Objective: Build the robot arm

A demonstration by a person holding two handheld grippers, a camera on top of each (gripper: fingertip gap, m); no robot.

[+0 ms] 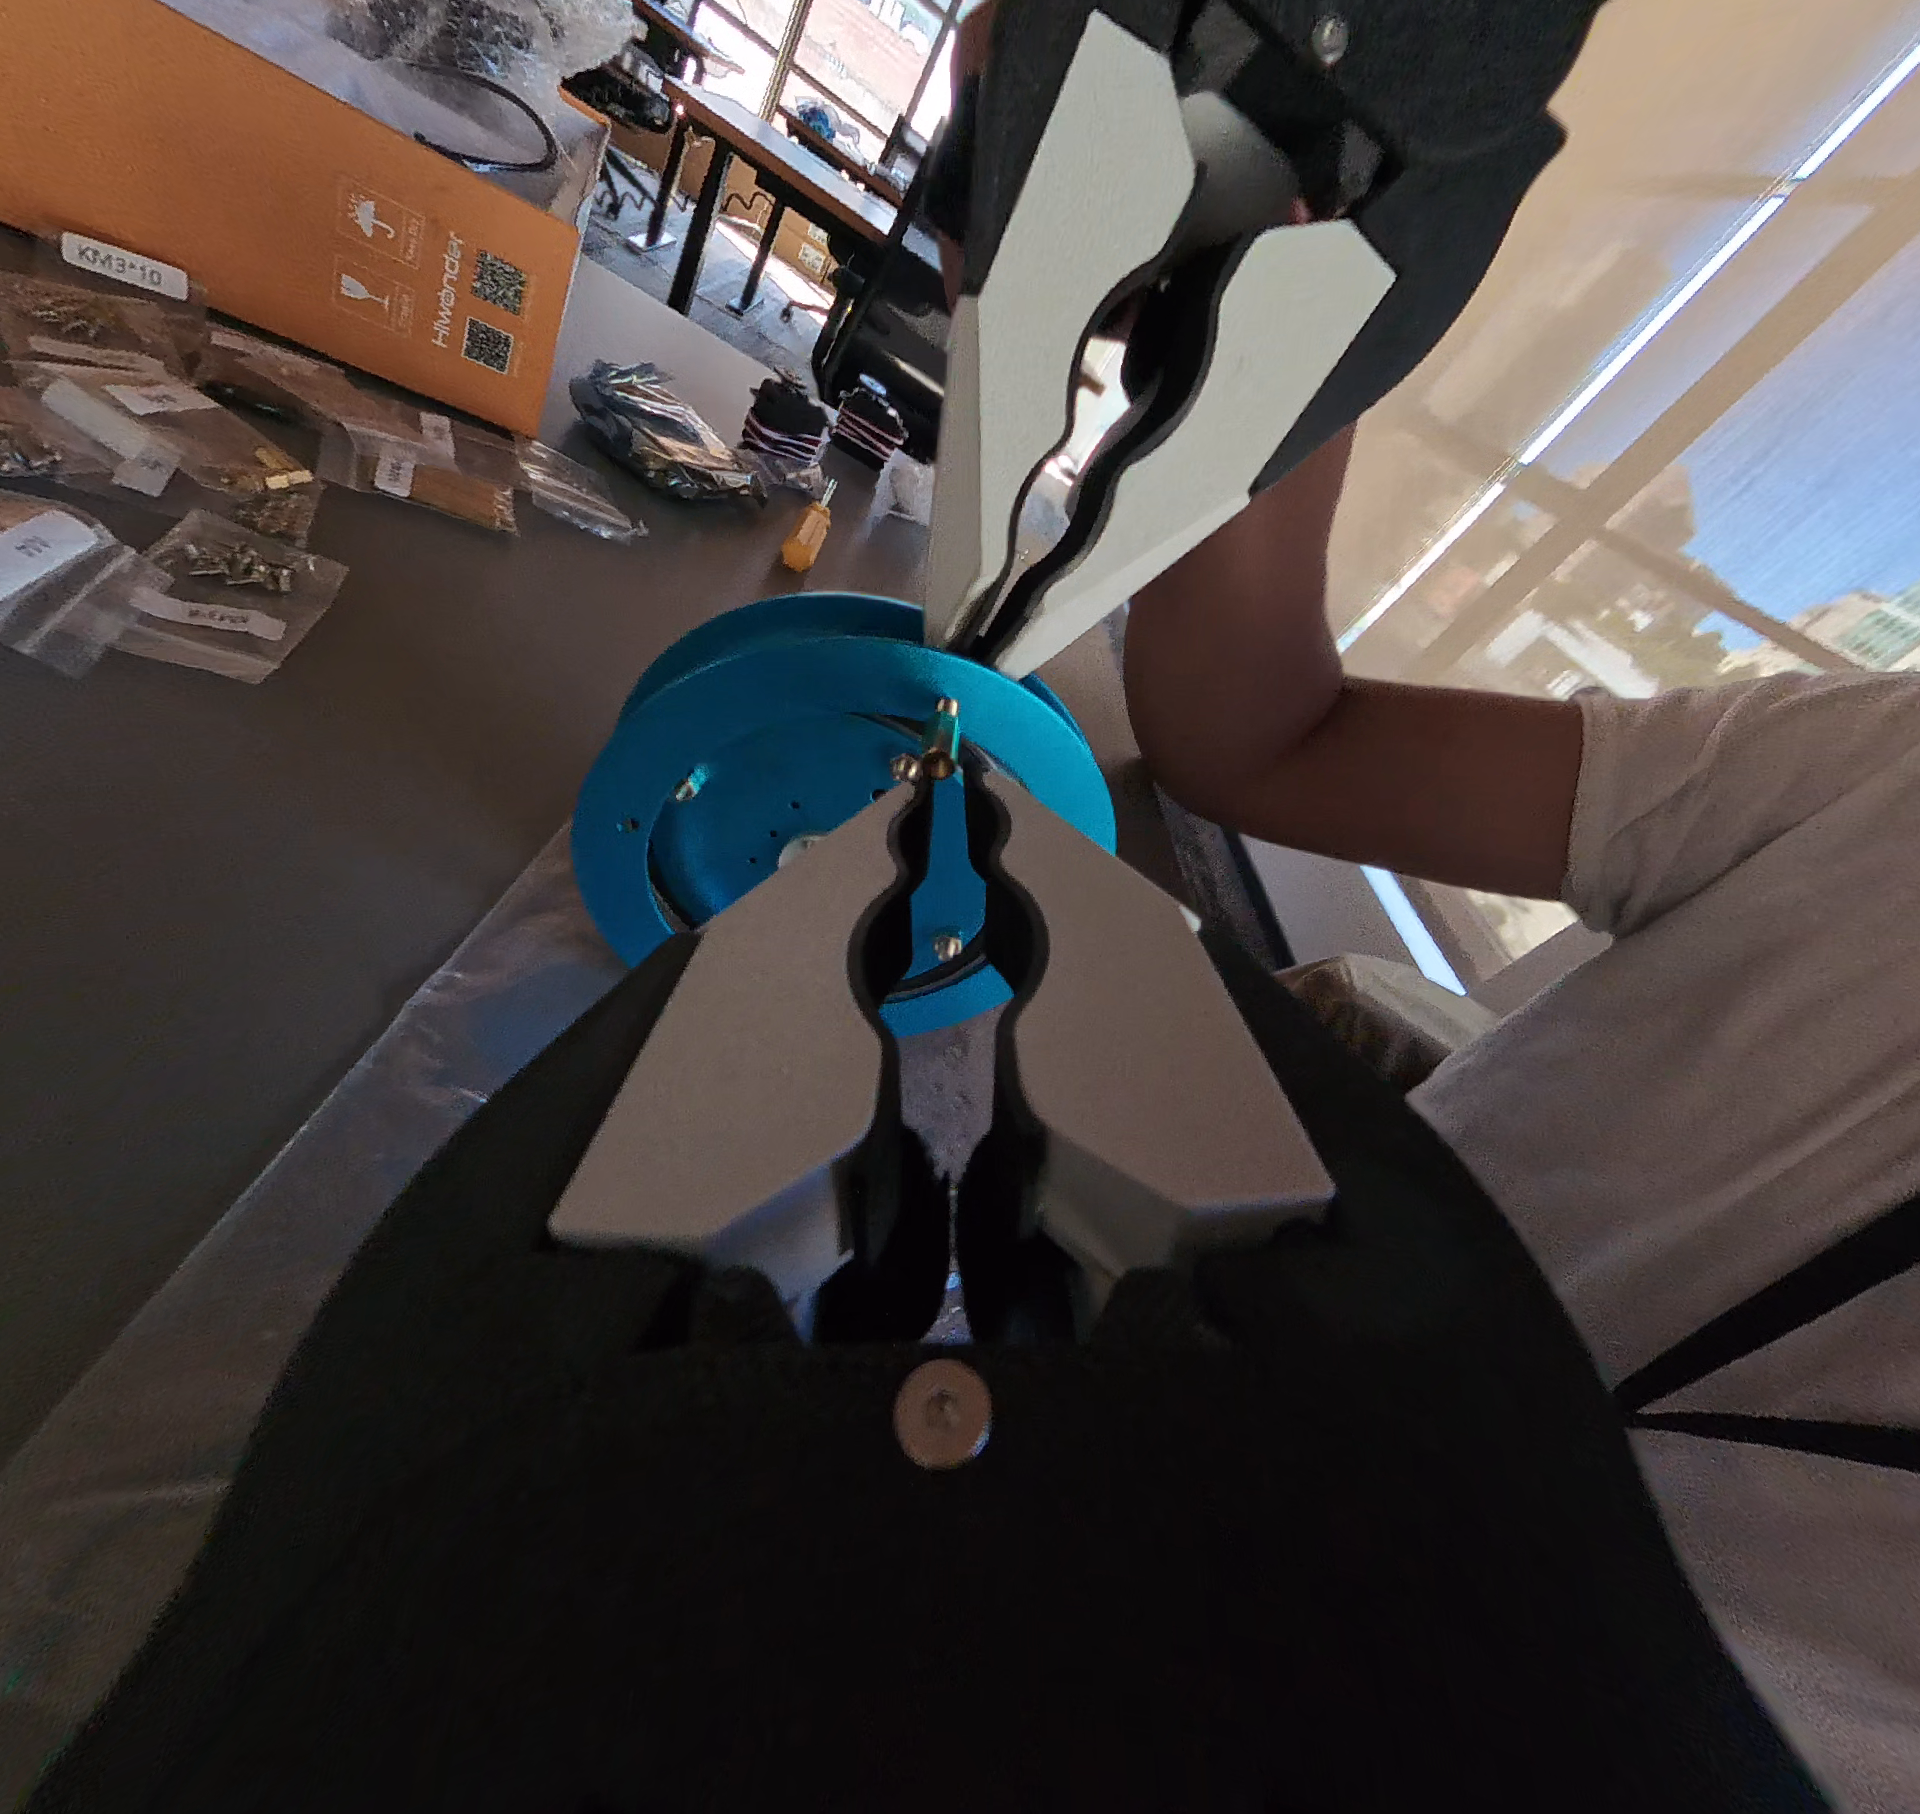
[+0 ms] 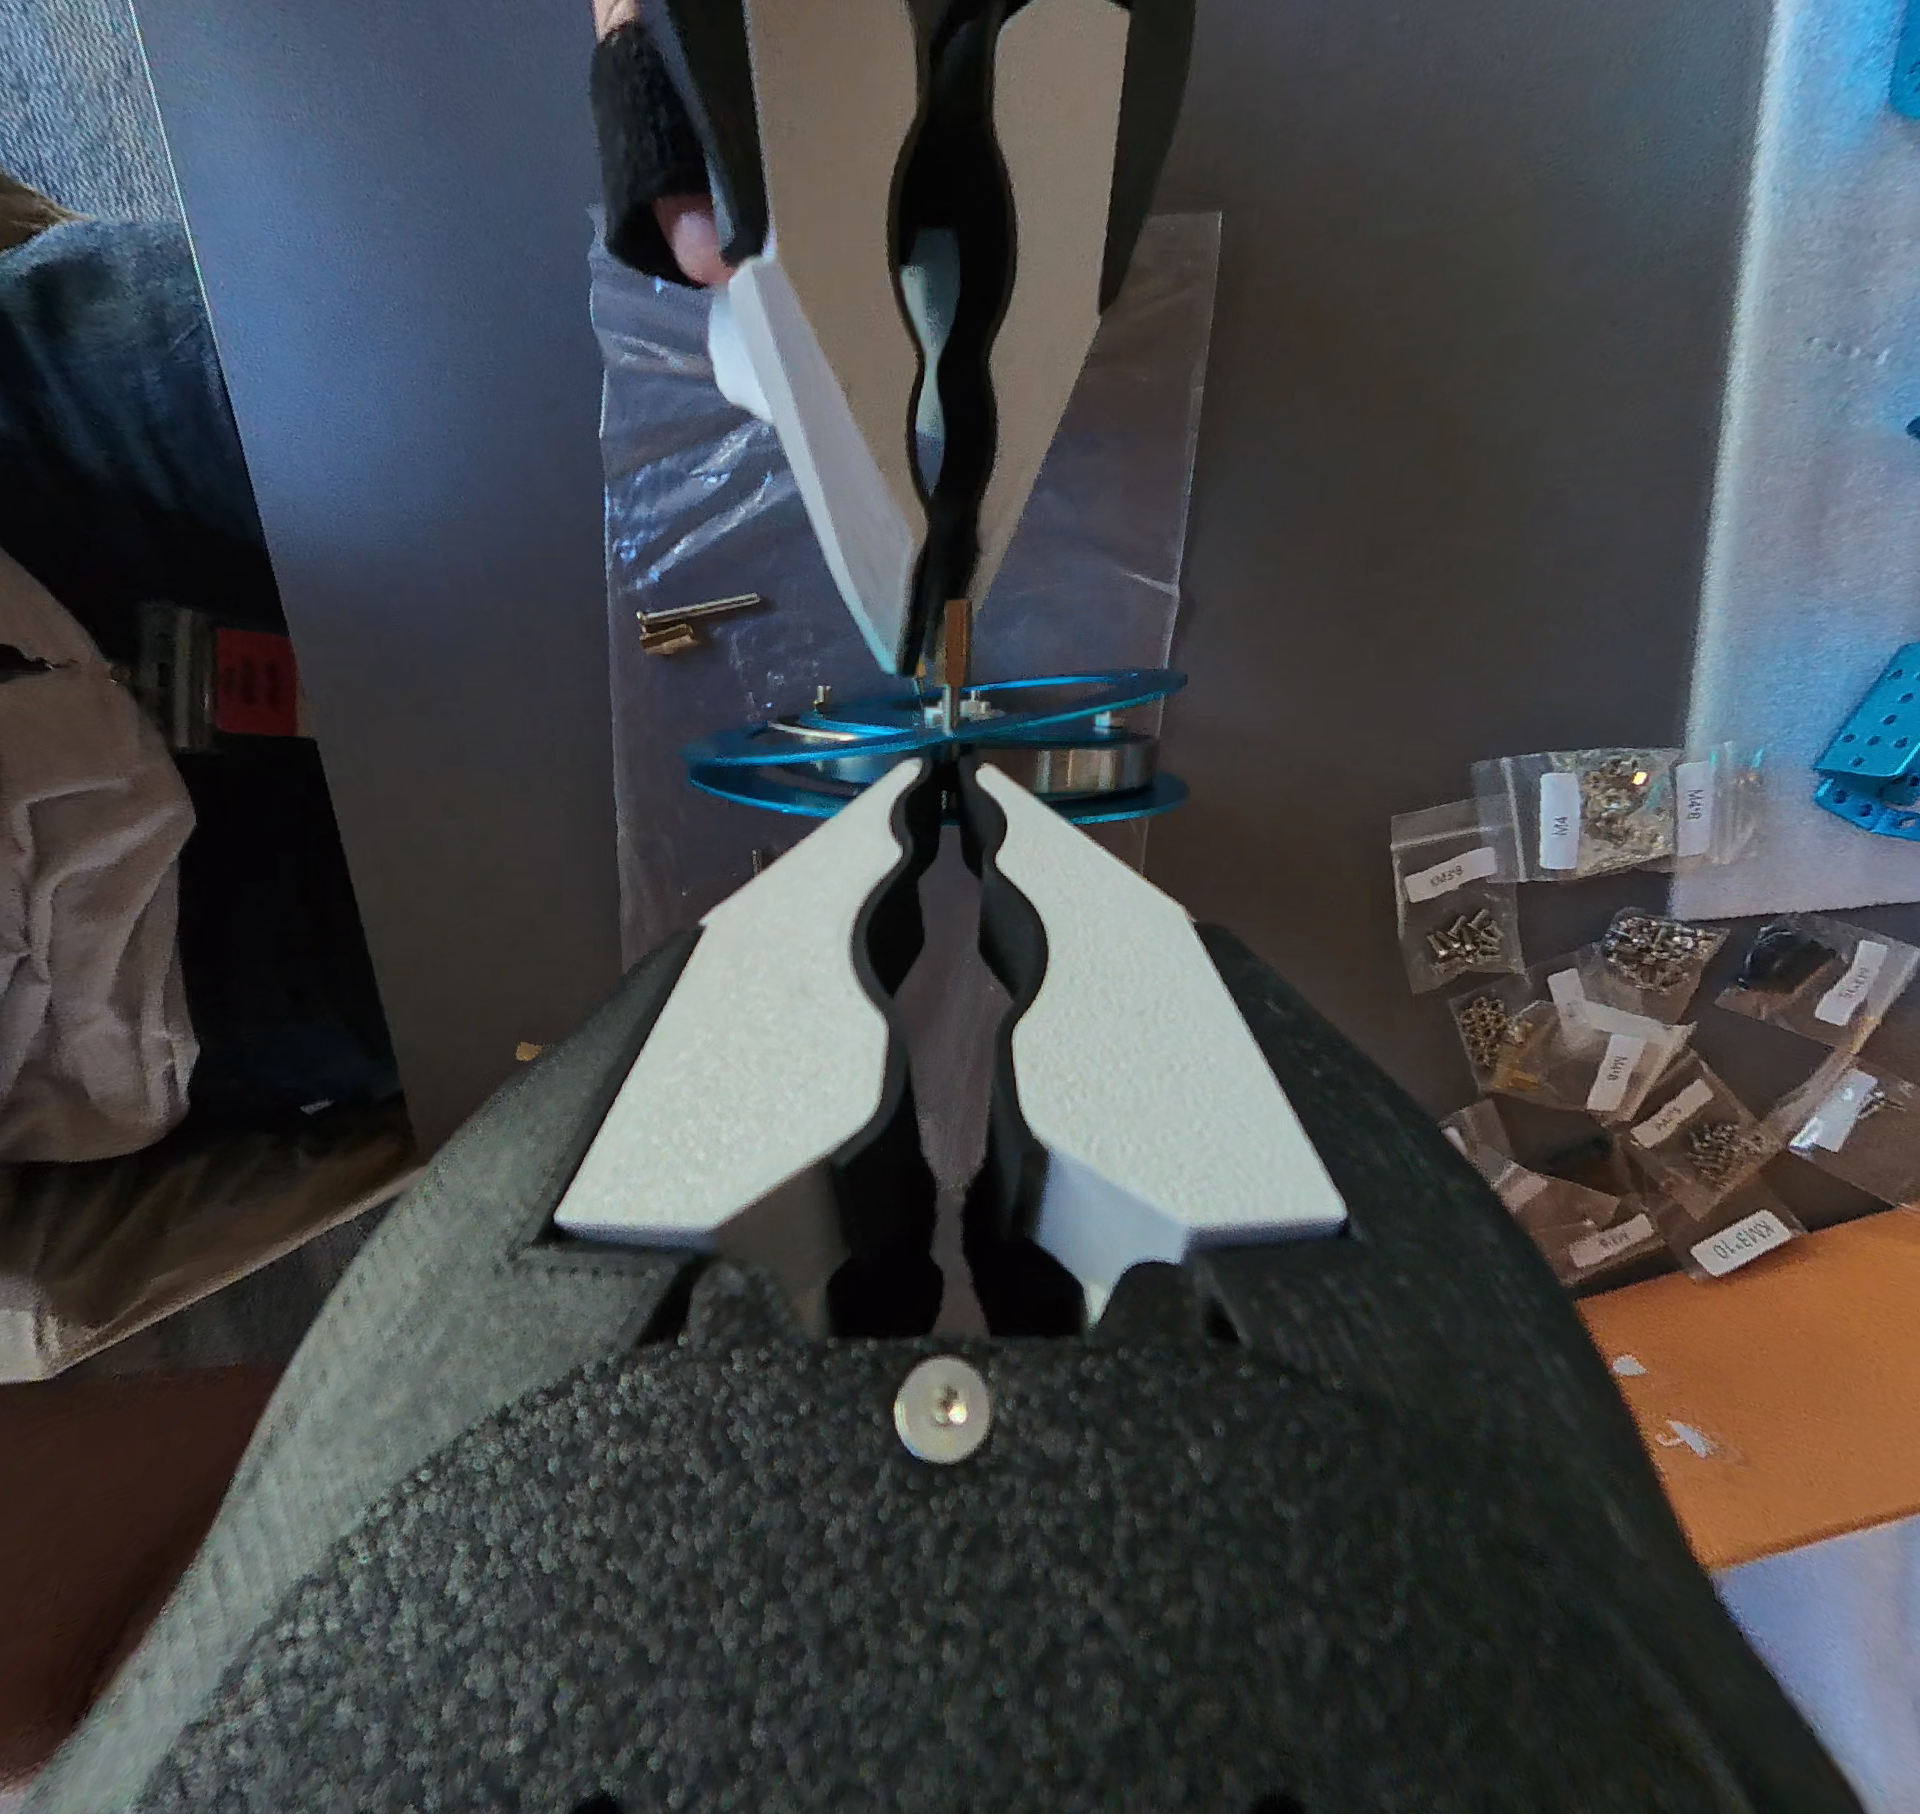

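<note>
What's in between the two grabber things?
A blue wheel with a brass post. The right gripper pinches its rim, the left gripper the post. Both views show it.

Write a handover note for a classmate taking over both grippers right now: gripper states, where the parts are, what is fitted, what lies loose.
Left gripper: appears shut on the brass standoff standing upright on the blue disc assembly.
Right gripper: shut on that assembly's rim, from the opposite side.
The assembly is over a clear plastic sheet on the grey table.
Fitted: one standoff.
Loose: brass pieces on the sheet; bags of screws to one side.
</note>
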